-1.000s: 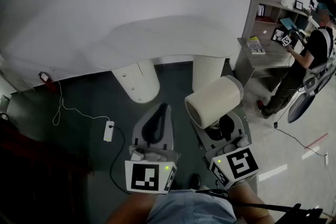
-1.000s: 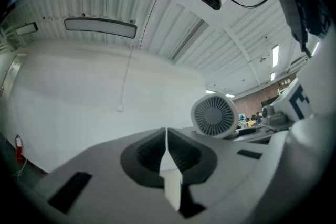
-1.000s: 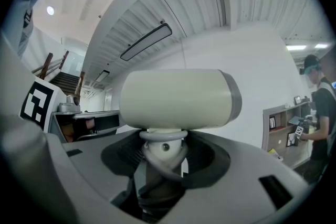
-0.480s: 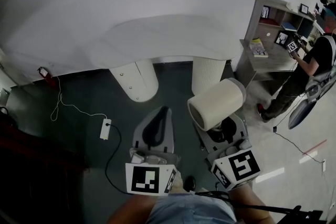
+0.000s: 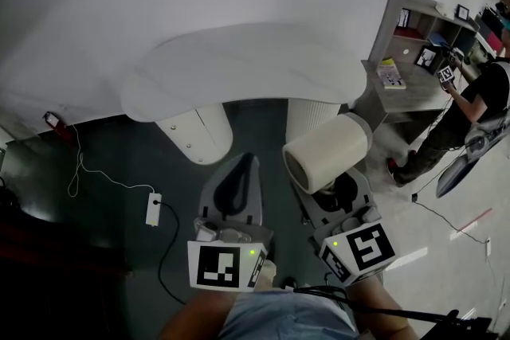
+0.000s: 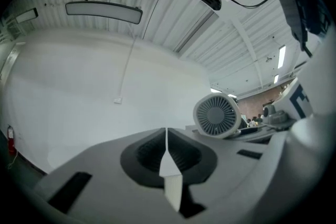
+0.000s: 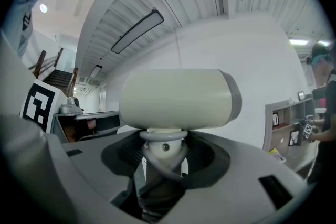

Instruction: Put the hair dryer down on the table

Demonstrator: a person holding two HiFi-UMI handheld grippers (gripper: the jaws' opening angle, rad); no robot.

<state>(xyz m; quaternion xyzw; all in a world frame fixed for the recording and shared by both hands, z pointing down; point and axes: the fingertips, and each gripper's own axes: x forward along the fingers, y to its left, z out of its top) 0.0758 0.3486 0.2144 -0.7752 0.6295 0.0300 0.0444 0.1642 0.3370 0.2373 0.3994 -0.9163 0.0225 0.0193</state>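
Dryer (image 5: 327, 154) sits clamped by its handle in the right gripper's (image 5: 341, 191) fingers, barrel above them, left gripper (image 5: 244, 170) alongside, fingers closed empty, both pointing toward the counter (image 5: 239, 68).

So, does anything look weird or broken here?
Nothing looks broken or spilled. The hair dryer is just up in the air, clamped by its handle in the right gripper, not yet on the white table.

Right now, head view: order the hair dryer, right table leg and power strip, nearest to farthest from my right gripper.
1. hair dryer: held in the right gripper.
2. right table leg: just ahead.
3. power strip: on the floor, far left.
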